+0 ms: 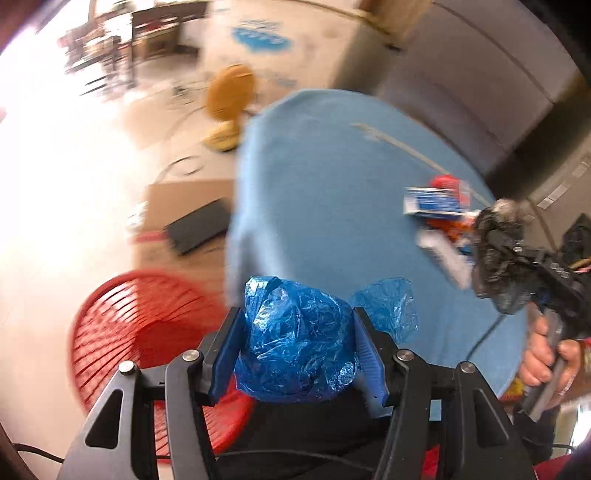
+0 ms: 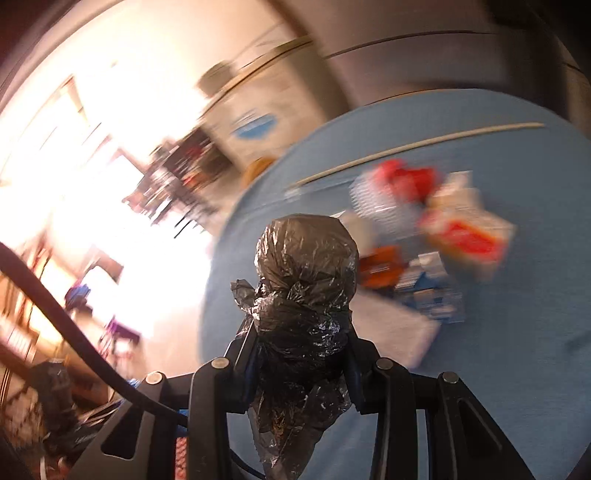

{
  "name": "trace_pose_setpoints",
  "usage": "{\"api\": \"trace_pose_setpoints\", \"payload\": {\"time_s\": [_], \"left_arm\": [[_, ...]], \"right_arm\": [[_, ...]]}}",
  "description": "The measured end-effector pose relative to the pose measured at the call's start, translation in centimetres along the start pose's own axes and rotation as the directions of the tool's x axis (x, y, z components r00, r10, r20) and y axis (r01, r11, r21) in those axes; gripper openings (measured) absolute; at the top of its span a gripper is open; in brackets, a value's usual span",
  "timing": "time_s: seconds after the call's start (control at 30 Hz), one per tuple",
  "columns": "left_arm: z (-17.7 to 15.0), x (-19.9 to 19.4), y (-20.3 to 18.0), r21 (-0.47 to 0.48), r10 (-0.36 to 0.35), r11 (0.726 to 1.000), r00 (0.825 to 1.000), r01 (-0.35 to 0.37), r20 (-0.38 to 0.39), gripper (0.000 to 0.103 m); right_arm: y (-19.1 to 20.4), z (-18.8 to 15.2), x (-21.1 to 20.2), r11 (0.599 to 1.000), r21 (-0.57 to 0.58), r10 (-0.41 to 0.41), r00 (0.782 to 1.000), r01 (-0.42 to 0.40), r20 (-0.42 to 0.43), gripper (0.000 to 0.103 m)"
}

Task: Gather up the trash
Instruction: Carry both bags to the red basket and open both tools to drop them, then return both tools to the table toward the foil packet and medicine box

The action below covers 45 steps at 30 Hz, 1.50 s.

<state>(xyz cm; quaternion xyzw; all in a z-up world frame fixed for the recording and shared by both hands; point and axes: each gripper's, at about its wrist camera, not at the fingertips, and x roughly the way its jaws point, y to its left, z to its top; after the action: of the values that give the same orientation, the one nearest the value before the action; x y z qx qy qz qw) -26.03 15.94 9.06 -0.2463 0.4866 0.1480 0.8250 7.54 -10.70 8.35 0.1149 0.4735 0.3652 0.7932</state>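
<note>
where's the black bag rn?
The black bag is clamped in the right gripper, held above the blue table, left of the pile of packets. In the left wrist view it sits at far right.

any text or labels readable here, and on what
None can be read.
Packets piled on the blue table: printing blurred.
Blue sign on the far floor: too blurred.
Blue bag in the left gripper and black bag in the right gripper: no print visible.
</note>
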Motion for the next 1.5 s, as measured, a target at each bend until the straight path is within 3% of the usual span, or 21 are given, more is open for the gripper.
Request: {"api": "trace_pose_setpoints", "payload": {"time_s": [0.1,0.2,0.33,0.47,0.6,0.67,0.73,0.8,0.93,1.03,1.1,1.27,1.3,1.37,1.47,1.5], "left_arm": [[-1.2,-0.5,3.7,-0.096,0.078,0.992,0.997,-0.080,-0.023,0.060],[-2.8,-1.4,8.1,-0.176,0.206,0.962,0.978,-0.209,-0.036,0.060],[-4.3,-1.5,11.5,-0.220,0.302,0.926,0.952,-0.307,-0.056,0.061],[-5.3,0.3,12.6,-0.234,0.312,0.915,0.945,-0.328,-0.101,0.062],[-6.1,1.4,14.1,-0.223,0.317,0.913,0.938,-0.342,-0.144,0.063],[-6.4,1.7,14.4,-0.208,0.332,0.911,0.932,-0.357,-0.146,0.063],[-6.7,1.8,15.0,-0.192,0.350,0.909,0.927,-0.371,-0.135,0.065],[-6.7,1.8,15.5,-0.184,0.341,0.916,0.934,-0.356,-0.108,0.069],[-6.7,2.0,17.0,-0.175,0.355,0.919,0.934,-0.354,-0.026,0.070],[-6.8,2.9,18.2,-0.154,0.419,0.898,0.908,-0.412,0.010,0.070],[-7.0,4.0,19.2,-0.175,0.437,0.887,0.900,-0.428,0.014,0.070],[-6.5,6.6,20.1,-0.234,0.378,0.902,0.926,-0.363,0.020,0.070],[-6.4,6.9,19.9,-0.232,0.384,0.900,0.923,-0.370,0.016,0.070],[-5.9,7.5,19.3,-0.199,0.437,0.880,0.900,-0.430,-0.015,0.070],[-6.0,6.2,19.0,-0.187,0.504,0.851,0.863,-0.491,0.030,0.070],[-6.0,6.1,19.0,-0.170,0.537,0.834,0.842,-0.524,0.040,0.070]], "right_arm": [[3.9,-0.9,2.4,0.994,-0.075,0.077,0.995,-0.082,-0.068,0.040],[8.2,-2.1,5.4,0.976,-0.144,0.141,0.976,-0.166,-0.168,0.040],[13.9,-4.5,9.4,0.937,-0.235,0.185,0.939,-0.257,-0.290,0.040],[18.6,-6.8,12.9,0.895,-0.318,0.176,0.903,-0.312,-0.392,0.040],[20.9,-9.0,15.6,0.866,-0.372,0.136,0.874,-0.333,-0.466,0.042],[21.2,-9.6,17.3,0.864,-0.366,0.123,0.850,-0.346,-0.513,0.043],[20.8,-10.0,19.1,0.864,-0.356,0.113,0.826,-0.356,-0.552,0.046],[21.0,-10.3,20.5,0.859,-0.353,0.104,0.802,-0.370,-0.588,0.060],[21.5,-10.6,21.5,0.844,-0.360,0.092,0.769,-0.397,-0.633,0.064],[21.1,-9.9,21.4,0.855,-0.352,0.103,0.788,-0.382,-0.607,0.064],[20.1,-8.9,20.4,0.874,-0.326,0.122,0.812,-0.361,-0.571,0.064],[17.3,-6.4,17.5,0.917,-0.282,0.129,0.878,-0.283,-0.460,0.064],[16.8,-5.9,17.0,0.924,-0.271,0.127,0.887,-0.268,-0.444,0.064],[15.0,-4.8,15.6,0.943,-0.242,0.119,0.910,-0.229,-0.397,0.064],[12.2,-3.2,13.1,0.964,-0.208,0.091,0.942,-0.165,-0.323,0.064],[11.4,-2.6,12.1,0.968,-0.206,0.077,0.952,-0.143,-0.296,0.064]]}}
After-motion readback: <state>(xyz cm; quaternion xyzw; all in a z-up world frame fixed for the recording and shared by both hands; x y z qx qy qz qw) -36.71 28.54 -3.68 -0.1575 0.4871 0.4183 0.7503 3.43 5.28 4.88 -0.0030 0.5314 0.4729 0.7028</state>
